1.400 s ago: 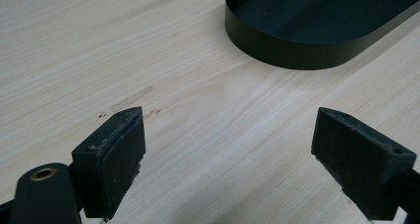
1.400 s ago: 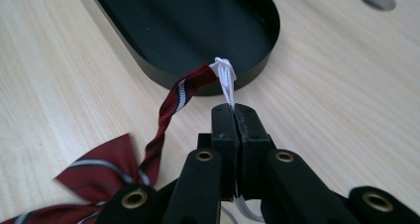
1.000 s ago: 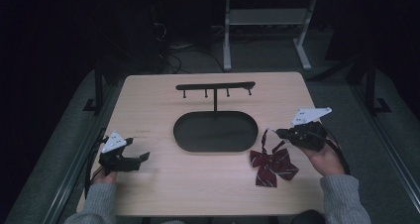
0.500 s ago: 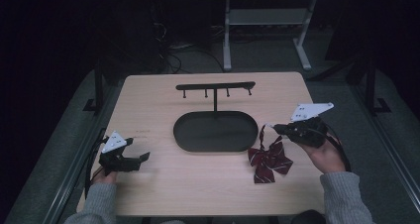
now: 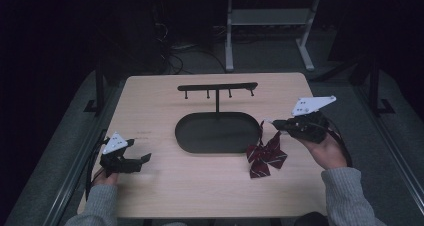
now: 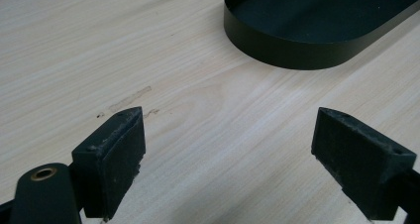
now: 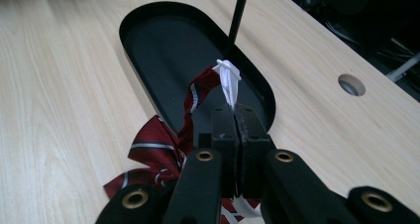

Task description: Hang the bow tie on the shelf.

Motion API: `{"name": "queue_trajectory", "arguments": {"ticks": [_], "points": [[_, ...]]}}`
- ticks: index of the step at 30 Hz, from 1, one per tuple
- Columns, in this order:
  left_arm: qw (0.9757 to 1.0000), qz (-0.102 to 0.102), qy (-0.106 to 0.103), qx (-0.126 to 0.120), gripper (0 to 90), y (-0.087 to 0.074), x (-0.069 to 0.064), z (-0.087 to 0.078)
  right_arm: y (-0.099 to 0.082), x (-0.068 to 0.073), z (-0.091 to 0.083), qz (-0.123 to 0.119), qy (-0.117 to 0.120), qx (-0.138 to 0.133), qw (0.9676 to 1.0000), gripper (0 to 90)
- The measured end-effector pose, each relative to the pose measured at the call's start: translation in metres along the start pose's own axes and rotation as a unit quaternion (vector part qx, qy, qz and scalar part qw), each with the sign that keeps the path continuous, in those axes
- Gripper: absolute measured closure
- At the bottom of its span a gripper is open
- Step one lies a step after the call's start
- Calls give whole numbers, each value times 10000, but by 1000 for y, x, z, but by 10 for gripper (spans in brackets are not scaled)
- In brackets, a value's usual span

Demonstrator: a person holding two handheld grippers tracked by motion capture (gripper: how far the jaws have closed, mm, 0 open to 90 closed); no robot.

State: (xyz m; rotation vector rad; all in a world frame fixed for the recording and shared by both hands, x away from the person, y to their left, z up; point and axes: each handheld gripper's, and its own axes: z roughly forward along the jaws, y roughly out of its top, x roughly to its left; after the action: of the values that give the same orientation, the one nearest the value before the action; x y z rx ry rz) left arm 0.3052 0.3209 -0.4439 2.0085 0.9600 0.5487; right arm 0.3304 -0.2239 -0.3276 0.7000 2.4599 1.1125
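Bow tie (image 5: 266, 157) strap pinched in right gripper (image 5: 276, 123) jaws.

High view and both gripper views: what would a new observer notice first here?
First, the dark red striped bow tie, partly lifted off the table at the right end of the black oval tray. The right tool is shut on its white elastic strap. The left tool rests open near the table's left edge, holding nothing.

Matt black tray (image 5: 218, 145), striped cloth bow tie (image 5: 265, 156), pale woodgrain table (image 5: 200, 191)
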Motion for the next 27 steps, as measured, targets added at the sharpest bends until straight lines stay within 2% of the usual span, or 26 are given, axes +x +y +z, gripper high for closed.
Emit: {"name": "queue_trajectory", "arguments": {"ticks": [10, 27], "points": [[10000, -80, 7, 6, 131, 0, -1, 0, 18, -3, 2, -92, 64, -42, 9999, 879], [10000, -55, 29, -3, 131, 0, 1, 0, 49, -7, 9, -195, 195, -44, 9996, 879]]}}
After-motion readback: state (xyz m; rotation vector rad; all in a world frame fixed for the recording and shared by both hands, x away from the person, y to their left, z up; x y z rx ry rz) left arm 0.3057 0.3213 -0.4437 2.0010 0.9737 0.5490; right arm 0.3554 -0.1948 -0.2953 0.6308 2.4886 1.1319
